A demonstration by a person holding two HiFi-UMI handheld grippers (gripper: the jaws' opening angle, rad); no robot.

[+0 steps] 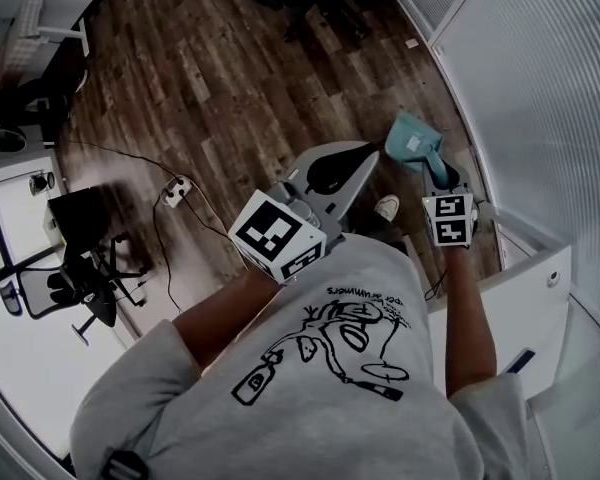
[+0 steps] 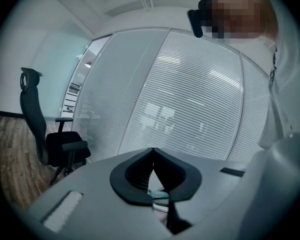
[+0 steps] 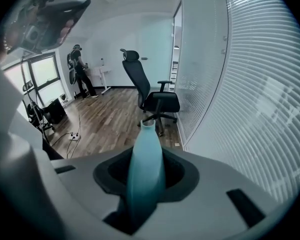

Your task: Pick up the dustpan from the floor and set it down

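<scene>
Above plank-wood floor: right gripper, angled down, pinches smooth teal dustpan handle; left gripper pressed together.

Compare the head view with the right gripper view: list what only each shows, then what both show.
Head view only: the scoop of the dustpan and the person's printed shirt. Right gripper view only: another person standing at the room's far end. Both: the right gripper shut on the dustpan's handle, the wood floor and the power strip.
</scene>
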